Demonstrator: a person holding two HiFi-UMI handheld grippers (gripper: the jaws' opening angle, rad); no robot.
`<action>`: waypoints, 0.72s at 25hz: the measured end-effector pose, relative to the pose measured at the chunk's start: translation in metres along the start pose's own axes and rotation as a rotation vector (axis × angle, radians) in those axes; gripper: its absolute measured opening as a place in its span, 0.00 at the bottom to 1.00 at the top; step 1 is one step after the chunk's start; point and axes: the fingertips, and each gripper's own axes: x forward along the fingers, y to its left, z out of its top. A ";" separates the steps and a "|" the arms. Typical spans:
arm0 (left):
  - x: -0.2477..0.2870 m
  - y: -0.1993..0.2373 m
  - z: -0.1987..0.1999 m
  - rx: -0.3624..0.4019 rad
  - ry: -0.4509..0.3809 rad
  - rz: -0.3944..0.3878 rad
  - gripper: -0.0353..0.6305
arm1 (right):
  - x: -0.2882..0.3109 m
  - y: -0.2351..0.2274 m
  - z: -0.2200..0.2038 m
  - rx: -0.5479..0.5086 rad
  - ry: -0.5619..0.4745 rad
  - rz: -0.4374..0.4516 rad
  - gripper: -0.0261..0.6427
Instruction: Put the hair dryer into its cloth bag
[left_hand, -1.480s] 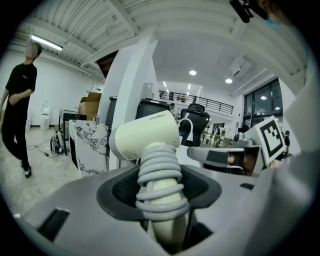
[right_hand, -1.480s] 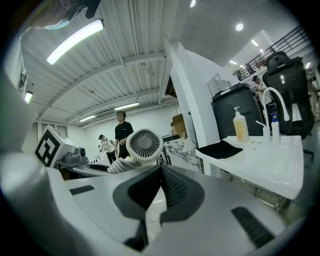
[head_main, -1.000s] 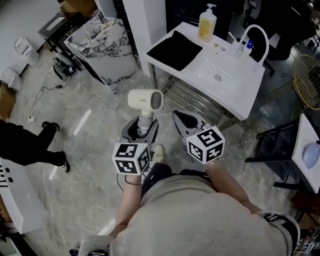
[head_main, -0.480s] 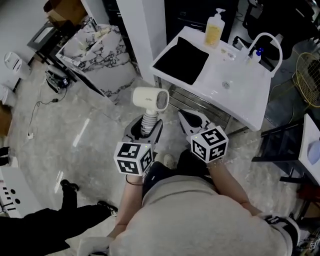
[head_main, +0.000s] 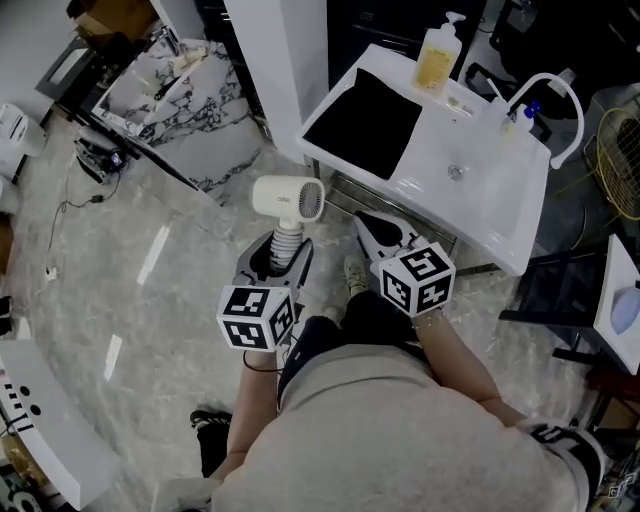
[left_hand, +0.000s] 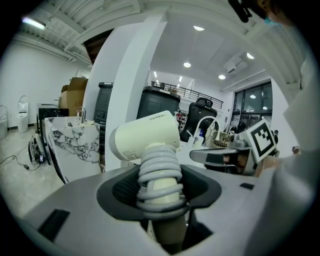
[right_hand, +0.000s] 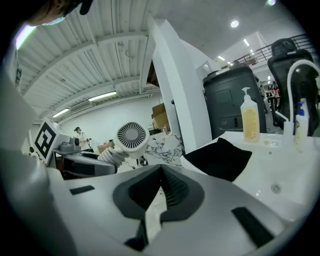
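Note:
The cream hair dryer (head_main: 288, 198) stands upright, its cord wound round the handle (left_hand: 160, 181). My left gripper (head_main: 279, 257) is shut on that handle, carried above the floor short of the sink counter. The dryer's barrel (left_hand: 146, 137) points right in the left gripper view; its grille (right_hand: 131, 135) faces the right gripper view. The black cloth bag (head_main: 364, 111) lies flat on the left end of the white counter (head_main: 486, 215), also visible as the dark bag (right_hand: 219, 157) ahead of my right gripper (head_main: 372, 235). That right gripper is shut and empty.
A white basin with a curved faucet (head_main: 553, 95) and a soap bottle (head_main: 435, 60) fill the counter's right part. A white pillar (head_main: 280, 60) and a marble-patterned table (head_main: 170, 95) stand to the left. A black chair frame (head_main: 560, 300) is at right.
Both grippers have moved forward toward the sink counter with the hair dryer still held. The counter and bag now appear closer. A person in black at the left has left the view.

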 end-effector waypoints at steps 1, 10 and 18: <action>0.008 0.005 0.002 0.000 0.004 0.005 0.40 | 0.009 -0.005 0.003 0.006 -0.001 0.013 0.04; 0.091 0.036 0.052 0.018 -0.002 0.025 0.40 | 0.080 -0.067 0.045 -0.024 0.009 0.087 0.04; 0.145 0.052 0.082 0.002 0.001 0.065 0.40 | 0.119 -0.125 0.069 -0.024 0.043 0.130 0.04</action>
